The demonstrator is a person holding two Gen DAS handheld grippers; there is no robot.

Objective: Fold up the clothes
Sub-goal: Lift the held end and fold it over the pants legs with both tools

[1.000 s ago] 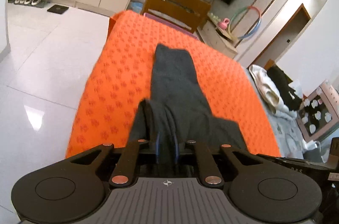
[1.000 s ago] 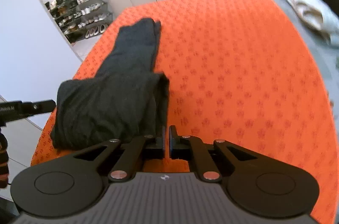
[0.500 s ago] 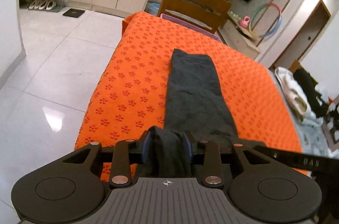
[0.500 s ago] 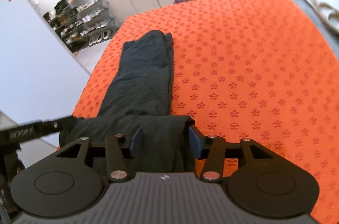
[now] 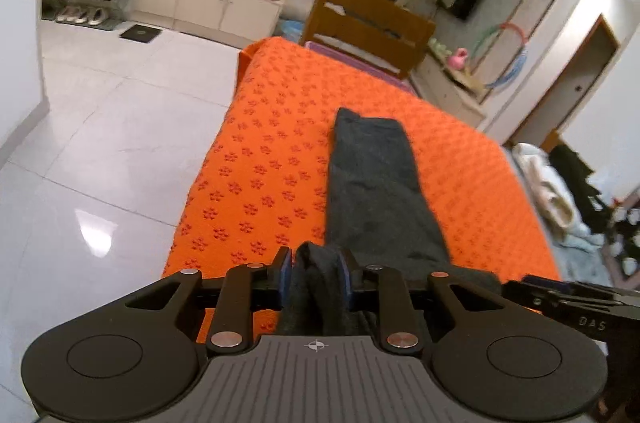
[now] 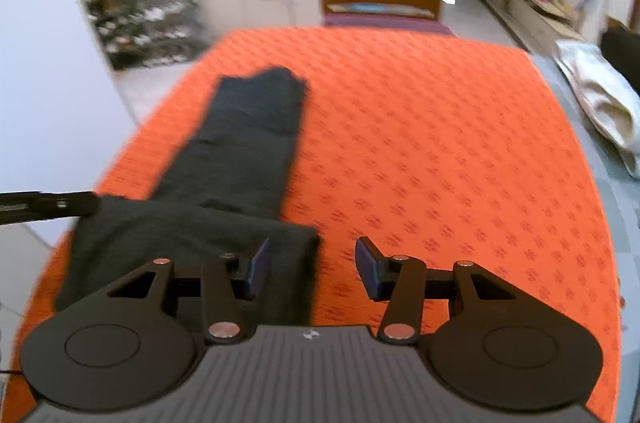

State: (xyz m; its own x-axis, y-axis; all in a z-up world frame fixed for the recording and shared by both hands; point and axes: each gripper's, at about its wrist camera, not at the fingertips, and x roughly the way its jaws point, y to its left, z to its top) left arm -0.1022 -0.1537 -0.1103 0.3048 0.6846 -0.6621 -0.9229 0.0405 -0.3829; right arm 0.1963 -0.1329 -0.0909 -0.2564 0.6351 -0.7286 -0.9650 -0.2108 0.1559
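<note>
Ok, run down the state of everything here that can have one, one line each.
Left claw: shut on the dark trousers, a bunched fold pinched between its blue pads.
Right claw: open, holding nothing, above the near right corner of the cloth.
Dark trousers: lying on the orange mat, long and narrow, near end wider.
Orange mat: spread flat.
Pale garment: crumpled, off the mat's right side.

- The dark grey trousers [image 5: 372, 183] lie folded into a long narrow strip on the orange cloth [image 5: 272, 159], stretching straight ahead of the left jaws.
- Their near end is bunched between the left jaws.
- The wider near part [image 6: 192, 235] lies flat, its right edge between the right jaws.
</note>
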